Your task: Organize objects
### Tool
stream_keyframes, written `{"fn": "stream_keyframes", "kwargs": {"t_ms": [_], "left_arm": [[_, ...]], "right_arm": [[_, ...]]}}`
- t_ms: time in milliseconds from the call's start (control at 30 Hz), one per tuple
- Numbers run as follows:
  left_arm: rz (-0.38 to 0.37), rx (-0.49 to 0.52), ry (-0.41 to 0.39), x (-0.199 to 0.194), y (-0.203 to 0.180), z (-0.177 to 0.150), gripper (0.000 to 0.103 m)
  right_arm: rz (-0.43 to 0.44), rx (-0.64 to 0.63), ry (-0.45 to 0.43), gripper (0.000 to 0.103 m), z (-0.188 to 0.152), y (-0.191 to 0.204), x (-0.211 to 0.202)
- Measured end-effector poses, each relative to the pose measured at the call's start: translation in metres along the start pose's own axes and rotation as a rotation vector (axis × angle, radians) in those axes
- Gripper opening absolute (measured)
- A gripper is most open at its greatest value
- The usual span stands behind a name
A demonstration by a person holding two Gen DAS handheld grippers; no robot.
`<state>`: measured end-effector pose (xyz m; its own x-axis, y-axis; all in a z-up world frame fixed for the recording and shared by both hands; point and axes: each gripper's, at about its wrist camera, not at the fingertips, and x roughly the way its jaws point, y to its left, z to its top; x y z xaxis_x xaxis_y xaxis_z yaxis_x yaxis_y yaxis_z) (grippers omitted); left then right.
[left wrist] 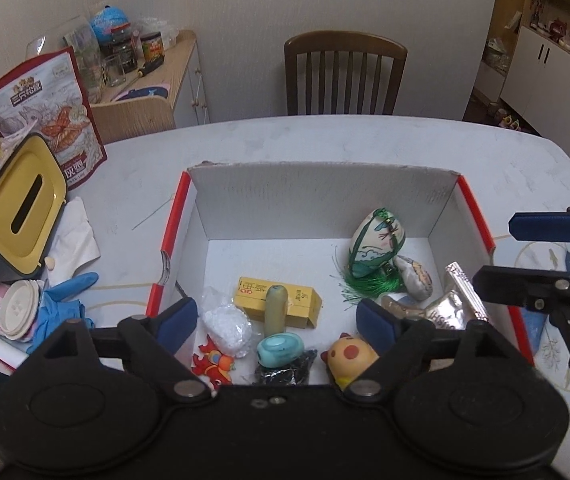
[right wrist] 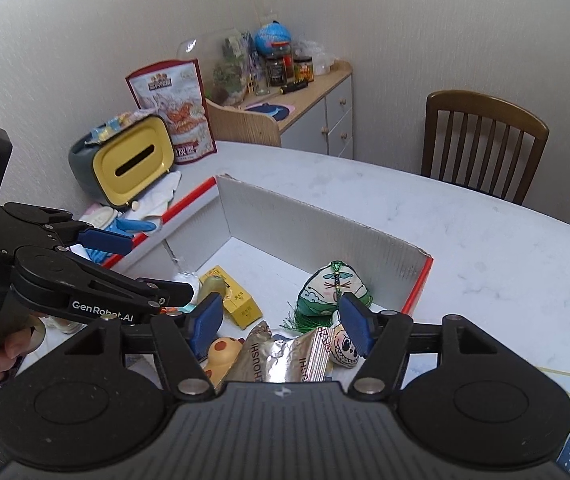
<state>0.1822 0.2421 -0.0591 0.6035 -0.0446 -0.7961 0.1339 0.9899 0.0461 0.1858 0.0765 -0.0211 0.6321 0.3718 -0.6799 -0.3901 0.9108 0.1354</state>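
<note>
A white cardboard box with a red rim point(left wrist: 325, 196) point(right wrist: 305, 220) sits on the pale table. Inside it lie a yellow carton point(left wrist: 305, 304) point(right wrist: 241, 304), a beige-green tube point(left wrist: 276, 308), a white mesh bundle point(left wrist: 227, 326), a teal oval case point(left wrist: 279, 350), a red figure point(left wrist: 213, 362), a yellow chick toy point(left wrist: 351, 354) point(right wrist: 223, 354), a green tasselled pouch point(left wrist: 377, 246) point(right wrist: 329, 288), a small grinning plush point(left wrist: 417, 278) point(right wrist: 343, 350) and silver foil packets point(left wrist: 445, 312) point(right wrist: 285, 356). My left gripper point(left wrist: 277, 322) point(right wrist: 157, 266) hovers open over the box's near side. My right gripper point(right wrist: 281, 322) point(left wrist: 501, 252) stands open at the box's right edge, holding nothing.
Left of the box stand a tissue holder with a yellow lid point(left wrist: 21, 200), a red snack bag point(left wrist: 45, 108), a blue glove point(left wrist: 65, 300) and a cup lid point(left wrist: 19, 308). A wooden chair point(left wrist: 345, 76) is behind the table. A side cabinet with jars point(left wrist: 145, 64) stands at the back left.
</note>
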Motion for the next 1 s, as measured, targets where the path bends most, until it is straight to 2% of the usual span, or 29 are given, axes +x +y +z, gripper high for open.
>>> {"fn": "stream_keyframes", "kwargs": {"t_ms": [233, 300, 467, 633, 833, 1000], "left_arm": [[0.005, 0.000, -0.049, -0.020, -0.003, -0.004, 0.092], [0.008, -0.003, -0.059, -0.026, -0.003, -0.005, 0.093], [0.021, -0.009, -0.092, -0.041, -0.005, -0.010, 0.098], [0.026, -0.010, -0.118, -0.055, -0.011, -0.016, 0.102], [0.017, -0.030, -0.130, -0.067, -0.015, -0.026, 0.102], [0.011, -0.049, -0.130, -0.072, -0.018, -0.035, 0.102]], "right_arm": [[0.011, 0.002, -0.045, 0.067, -0.005, 0.003, -0.026], [0.010, -0.005, -0.062, 0.073, -0.007, 0.004, -0.034], [0.018, -0.020, -0.098, 0.079, -0.013, 0.009, -0.054], [0.031, -0.018, -0.121, 0.080, -0.019, 0.011, -0.070], [0.039, -0.008, -0.147, 0.082, -0.028, 0.010, -0.086], [0.044, 0.000, -0.156, 0.089, -0.038, 0.008, -0.096]]}}
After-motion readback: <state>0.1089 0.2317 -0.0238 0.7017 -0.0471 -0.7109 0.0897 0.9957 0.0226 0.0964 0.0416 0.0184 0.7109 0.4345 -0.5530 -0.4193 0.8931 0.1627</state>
